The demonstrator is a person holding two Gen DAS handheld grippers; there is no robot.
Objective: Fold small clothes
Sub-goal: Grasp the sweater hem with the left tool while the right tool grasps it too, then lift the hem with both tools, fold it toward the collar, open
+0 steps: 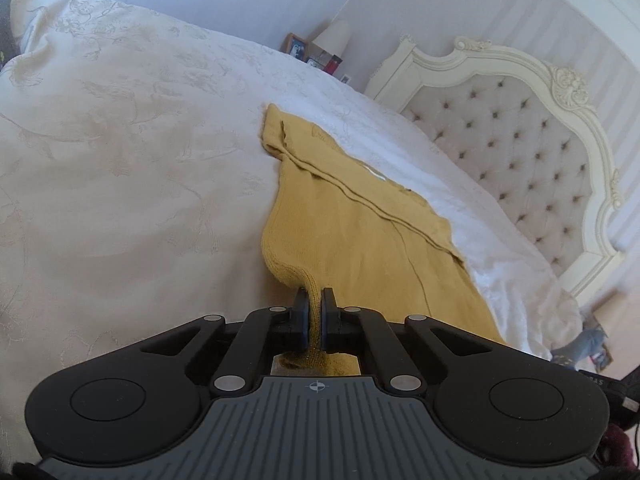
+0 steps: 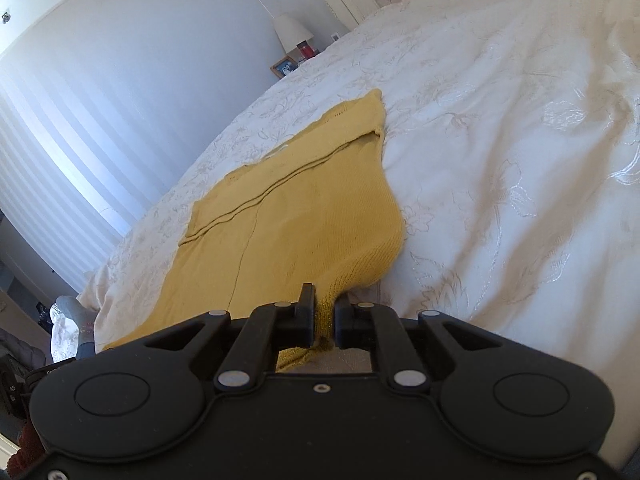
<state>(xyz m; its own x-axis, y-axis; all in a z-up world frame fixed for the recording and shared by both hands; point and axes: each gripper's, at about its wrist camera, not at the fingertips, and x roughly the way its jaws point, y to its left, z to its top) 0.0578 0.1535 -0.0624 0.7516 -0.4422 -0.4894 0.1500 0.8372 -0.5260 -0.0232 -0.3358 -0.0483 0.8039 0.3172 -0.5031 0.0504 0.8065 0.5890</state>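
Mustard knit garment (image 1: 352, 216) is spread out on the white bedspread (image 1: 120, 160), left gripper (image 1: 315, 312) and right gripper (image 2: 325, 316) each pinching a near corner of it, fingers clamped on fabric

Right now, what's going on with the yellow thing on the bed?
A person is folding a mustard-yellow knit garment spread on the white bedspread. The left gripper and the right gripper each have their jaws shut on the garment's near edge, one at each corner. That edge is lifted off the bed, while the far part, with a fold already across it, lies flat toward the tufted headboard.
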